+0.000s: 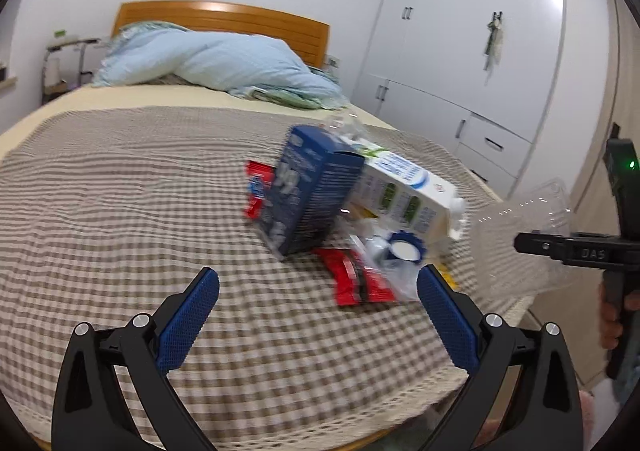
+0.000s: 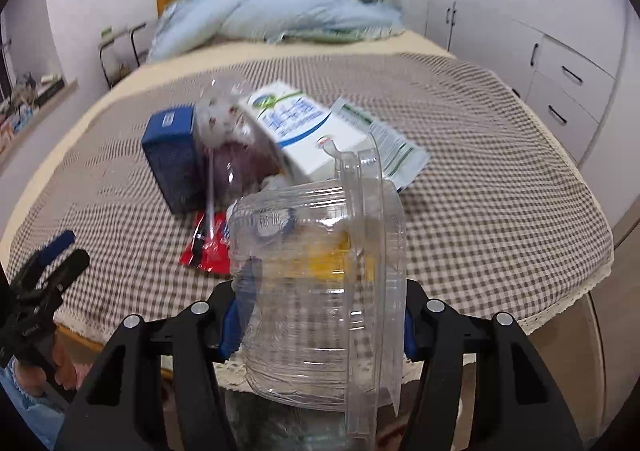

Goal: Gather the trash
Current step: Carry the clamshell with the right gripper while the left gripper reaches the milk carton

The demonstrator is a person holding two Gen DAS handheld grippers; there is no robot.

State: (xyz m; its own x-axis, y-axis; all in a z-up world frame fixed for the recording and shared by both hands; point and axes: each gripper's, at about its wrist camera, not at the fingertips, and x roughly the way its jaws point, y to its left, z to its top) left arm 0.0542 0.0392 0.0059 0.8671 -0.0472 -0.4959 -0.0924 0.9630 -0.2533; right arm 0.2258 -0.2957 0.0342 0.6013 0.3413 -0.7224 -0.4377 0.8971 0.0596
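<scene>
Right gripper [image 2: 320, 327] pinches a clear plastic clamshell container [image 2: 316, 291] between its blue pads, off the bed. Only the right wrist view shows that grip close up, along with a clear bag [image 2: 224, 131] behind the blue box [image 2: 172, 155]. From the left wrist view, the left gripper [image 1: 318, 291] hangs spread wide and empty above the checkered bedspread [image 1: 120, 191], and a blue-rimmed lid [image 1: 406, 249] and red wrapper [image 1: 356, 281] lie beside the white milk carton [image 1: 400, 191].
</scene>
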